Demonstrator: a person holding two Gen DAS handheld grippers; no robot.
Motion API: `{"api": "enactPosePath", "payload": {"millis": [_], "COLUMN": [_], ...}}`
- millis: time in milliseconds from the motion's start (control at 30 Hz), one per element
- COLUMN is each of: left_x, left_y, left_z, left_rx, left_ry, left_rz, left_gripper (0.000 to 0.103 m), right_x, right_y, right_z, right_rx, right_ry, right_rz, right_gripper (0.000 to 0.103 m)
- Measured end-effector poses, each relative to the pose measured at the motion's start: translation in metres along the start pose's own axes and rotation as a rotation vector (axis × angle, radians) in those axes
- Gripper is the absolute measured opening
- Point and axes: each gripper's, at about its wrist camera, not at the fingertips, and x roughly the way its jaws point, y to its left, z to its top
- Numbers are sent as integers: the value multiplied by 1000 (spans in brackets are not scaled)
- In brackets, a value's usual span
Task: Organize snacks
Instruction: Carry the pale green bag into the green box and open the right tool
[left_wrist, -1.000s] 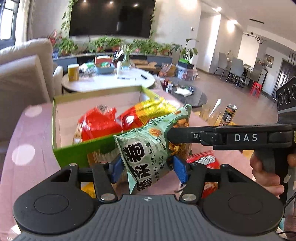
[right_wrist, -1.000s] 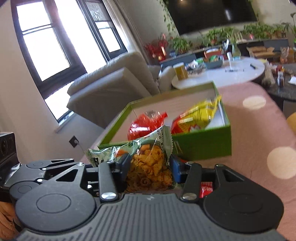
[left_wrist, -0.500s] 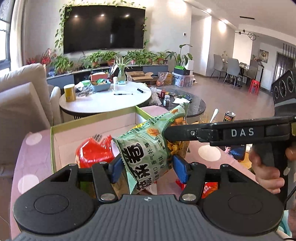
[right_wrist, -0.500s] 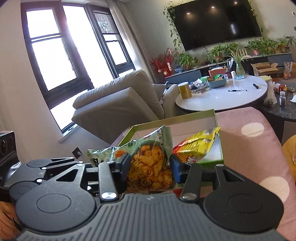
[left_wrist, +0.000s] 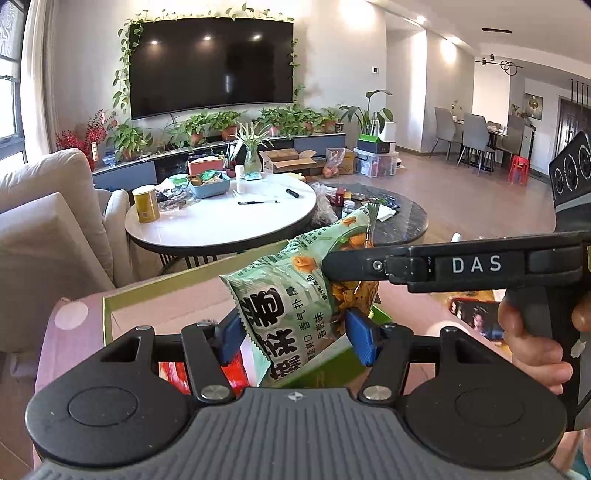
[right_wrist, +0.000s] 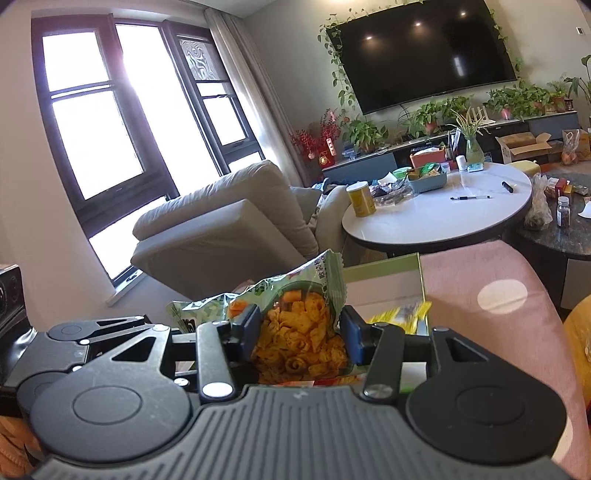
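Observation:
A pale green snack bag (left_wrist: 280, 302) with a clear window of orange crisps (right_wrist: 303, 332) hangs in the air, held at both ends. My left gripper (left_wrist: 293, 339) is shut on its printed end. My right gripper (right_wrist: 303, 336) has its blue pads on the window end and its jaws are opening slightly; in the left wrist view it reaches in from the right (left_wrist: 332, 266). Below the bag lies the open green box (left_wrist: 166, 288), with a red bag (left_wrist: 177, 376) and a yellow bag (right_wrist: 402, 314) inside.
The box stands on a pink dotted tablecloth (right_wrist: 480, 280). A person's hand (left_wrist: 532, 343) grips the right tool's handle. Beyond are a white round table (left_wrist: 221, 218) with clutter, a dark round table (left_wrist: 399, 221) and a beige sofa (left_wrist: 44, 221).
Both grippers have risen with the green bag still between them. The box and its bags have dropped low in both views and more of the room shows.

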Motion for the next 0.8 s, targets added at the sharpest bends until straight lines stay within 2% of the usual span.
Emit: {"api": "enactPosePath", "payload": {"millis": [333, 800], "left_x": [45, 103], "left_y": [18, 34], "left_z": [24, 32], "left_rx": [5, 5], "left_ry": [-7, 53], "left_rz": [15, 21], "left_gripper": [57, 58], "right_x": [29, 69], "right_y": [-18, -49], "right_z": [21, 32], "right_rx": [24, 99], "right_ry": [-7, 37], "right_rz": [-25, -59], "right_gripper": [57, 57]}}
